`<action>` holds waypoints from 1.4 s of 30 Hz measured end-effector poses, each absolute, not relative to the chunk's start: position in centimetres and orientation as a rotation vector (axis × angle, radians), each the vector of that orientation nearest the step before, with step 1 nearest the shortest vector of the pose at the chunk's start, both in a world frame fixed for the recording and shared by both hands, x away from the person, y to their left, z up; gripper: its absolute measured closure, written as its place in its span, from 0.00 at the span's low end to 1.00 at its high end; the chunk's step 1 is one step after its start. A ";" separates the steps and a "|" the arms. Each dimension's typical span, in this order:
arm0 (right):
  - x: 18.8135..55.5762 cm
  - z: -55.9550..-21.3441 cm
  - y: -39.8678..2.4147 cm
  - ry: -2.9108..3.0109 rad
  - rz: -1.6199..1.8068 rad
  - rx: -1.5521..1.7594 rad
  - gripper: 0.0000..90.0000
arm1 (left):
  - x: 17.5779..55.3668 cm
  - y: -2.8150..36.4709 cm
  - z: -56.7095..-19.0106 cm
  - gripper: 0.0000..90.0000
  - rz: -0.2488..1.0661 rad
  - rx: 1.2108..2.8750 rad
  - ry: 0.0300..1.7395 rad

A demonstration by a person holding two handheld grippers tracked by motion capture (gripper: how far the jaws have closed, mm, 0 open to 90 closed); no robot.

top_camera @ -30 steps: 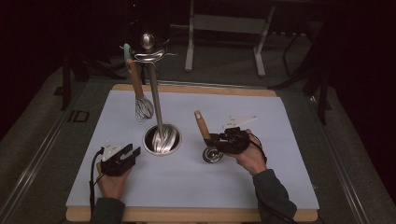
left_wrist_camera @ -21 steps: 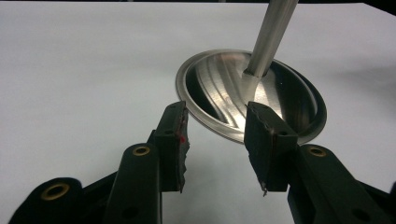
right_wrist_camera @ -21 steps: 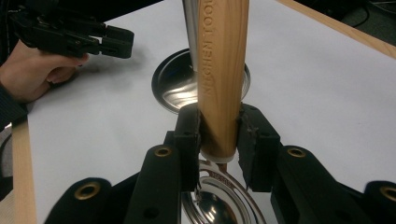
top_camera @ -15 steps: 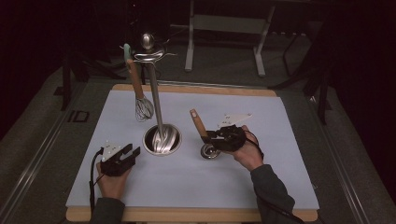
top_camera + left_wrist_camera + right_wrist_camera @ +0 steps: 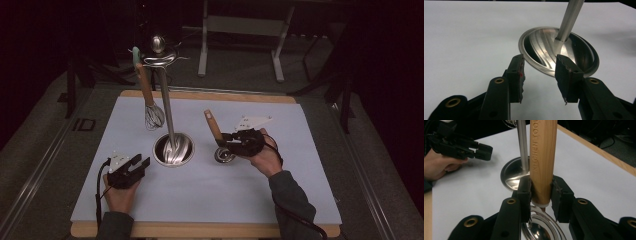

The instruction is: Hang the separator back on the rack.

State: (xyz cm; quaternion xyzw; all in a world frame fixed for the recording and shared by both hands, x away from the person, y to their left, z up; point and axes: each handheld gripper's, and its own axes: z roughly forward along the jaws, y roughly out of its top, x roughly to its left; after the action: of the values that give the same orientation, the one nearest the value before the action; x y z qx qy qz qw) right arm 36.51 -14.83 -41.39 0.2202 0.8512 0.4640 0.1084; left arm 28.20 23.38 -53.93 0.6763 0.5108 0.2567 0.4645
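Partly hidden: ladle bowl behind tongs.

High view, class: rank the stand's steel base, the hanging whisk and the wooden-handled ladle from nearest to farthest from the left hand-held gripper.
1. Steel base, just right of the left hand-held gripper.
2. Hanging whisk, behind it, up on the stand.
3. Wooden-handled ladle, far right, clamped in the right hand-held gripper.
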 end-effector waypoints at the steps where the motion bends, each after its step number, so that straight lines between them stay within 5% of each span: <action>1: 36.5 -41.3 -14.8 2.501 1.374 0.648 0.79 | 28.2 23.4 -53.9 0.66 0.630 1.660 1.256; 42: 37.2 -37.4 -13.8 2.408 1.434 0.510 0.79 | 28.2 23.5 -53.9 0.66 0.624 1.648 1.262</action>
State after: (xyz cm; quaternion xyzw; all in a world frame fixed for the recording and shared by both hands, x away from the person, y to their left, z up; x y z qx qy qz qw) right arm 37.24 -13.81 -37.43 0.1773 0.8362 0.4980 0.1461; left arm 28.18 23.49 -53.93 0.6720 0.5146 0.2544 0.4678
